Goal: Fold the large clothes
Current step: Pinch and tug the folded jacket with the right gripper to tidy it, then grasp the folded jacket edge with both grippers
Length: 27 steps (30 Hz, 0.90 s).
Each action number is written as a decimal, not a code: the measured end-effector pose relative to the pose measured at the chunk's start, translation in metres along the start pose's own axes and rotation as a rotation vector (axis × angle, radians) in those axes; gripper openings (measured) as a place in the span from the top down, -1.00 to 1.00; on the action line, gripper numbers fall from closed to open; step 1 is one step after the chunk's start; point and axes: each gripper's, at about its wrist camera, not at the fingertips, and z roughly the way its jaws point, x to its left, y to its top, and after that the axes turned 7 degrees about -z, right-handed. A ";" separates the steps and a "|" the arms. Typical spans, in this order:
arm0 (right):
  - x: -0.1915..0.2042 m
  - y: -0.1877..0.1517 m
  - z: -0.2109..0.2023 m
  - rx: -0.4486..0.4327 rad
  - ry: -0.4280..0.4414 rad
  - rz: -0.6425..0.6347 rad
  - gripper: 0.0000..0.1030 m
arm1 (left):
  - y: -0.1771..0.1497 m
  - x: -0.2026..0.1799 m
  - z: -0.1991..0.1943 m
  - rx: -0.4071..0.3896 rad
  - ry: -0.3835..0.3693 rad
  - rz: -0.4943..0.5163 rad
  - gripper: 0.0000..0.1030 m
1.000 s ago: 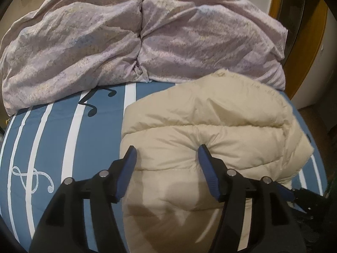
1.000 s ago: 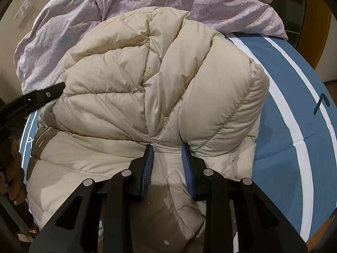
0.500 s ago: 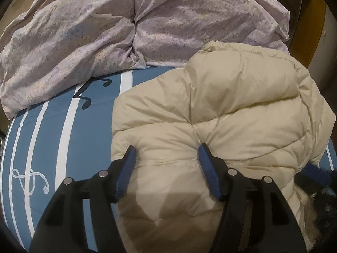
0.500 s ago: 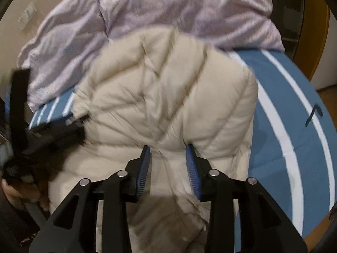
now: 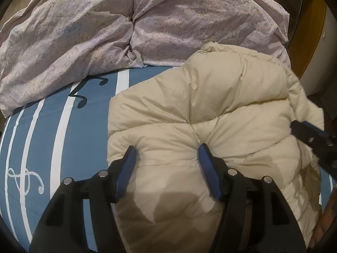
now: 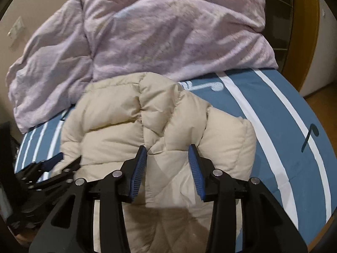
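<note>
A cream puffer jacket (image 5: pixel 221 109) lies folded on the blue striped bed sheet (image 5: pixel 52 139). My left gripper (image 5: pixel 166 151) stands open and low over the jacket's near left part; its right fingertip (image 5: pixel 203 150) pokes into a crease where the quilting gathers. In the right wrist view the jacket (image 6: pixel 118 126) lies bunched below my right gripper (image 6: pixel 167 155), whose jaws are opening. A puffed fold sits between them and the pads do not press on it. The left gripper (image 6: pixel 50 164) shows at the jacket's left edge, and the right gripper (image 5: pixel 311 139) at its right edge.
A crumpled lilac duvet (image 5: pixel 130 25) fills the far side of the bed, touching the jacket's far end. A wooden frame (image 6: pixel 303 31) and floor (image 6: pixel 322 97) lie past the bed's right edge. Bare sheet (image 6: pixel 284 137) lies right of the jacket.
The right gripper's jaws have spread off the pinched fold and it has drawn back and up. The jacket's raised part has dropped flatter toward the duvet. The left gripper stayed put.
</note>
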 end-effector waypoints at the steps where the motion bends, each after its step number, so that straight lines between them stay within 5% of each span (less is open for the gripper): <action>1: 0.000 -0.001 0.005 0.002 -0.016 -0.007 0.16 | 0.000 0.000 0.001 0.000 -0.001 0.000 -0.21; 27: -0.010 -0.021 0.042 -0.077 -0.047 0.012 0.10 | -0.001 -0.004 0.016 -0.083 -0.014 -0.001 -0.26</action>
